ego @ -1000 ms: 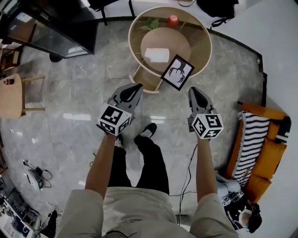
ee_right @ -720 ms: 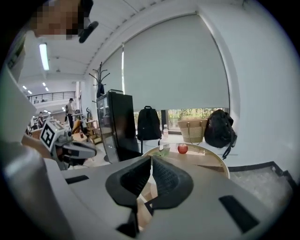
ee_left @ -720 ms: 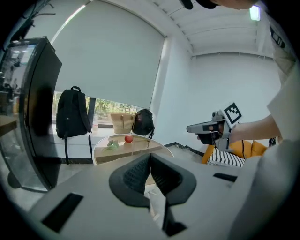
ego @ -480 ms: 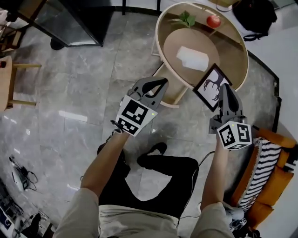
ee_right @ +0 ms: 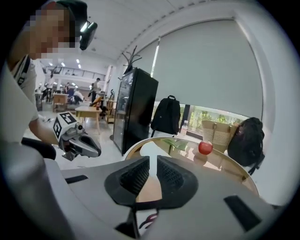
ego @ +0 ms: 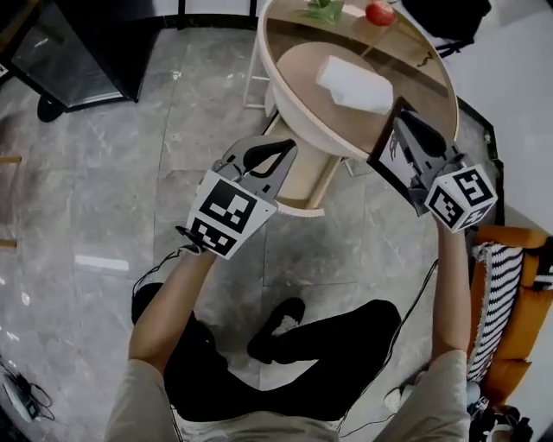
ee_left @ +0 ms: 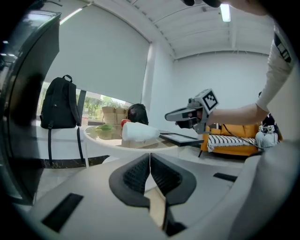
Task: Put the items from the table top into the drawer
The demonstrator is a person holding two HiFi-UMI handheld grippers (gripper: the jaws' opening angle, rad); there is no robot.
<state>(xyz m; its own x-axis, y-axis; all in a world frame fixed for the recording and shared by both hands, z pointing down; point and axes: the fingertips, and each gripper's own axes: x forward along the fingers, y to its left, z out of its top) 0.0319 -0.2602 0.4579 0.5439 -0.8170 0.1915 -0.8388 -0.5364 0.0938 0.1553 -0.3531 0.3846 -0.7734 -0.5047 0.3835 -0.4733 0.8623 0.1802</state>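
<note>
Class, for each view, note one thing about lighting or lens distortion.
Head view: wide lens curves the floor seams; pale glare patch at left. Left gripper view: fisheye, black corners, bright window behind the backpack. Right gripper view: same fisheye; window bright behind the apple.

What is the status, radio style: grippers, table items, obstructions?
Both grippers shut, empty: left gripper by the open drawer, right gripper above the picture frame. Frame, white pack, red apple on the table. Nothing seen blocking.
</note>
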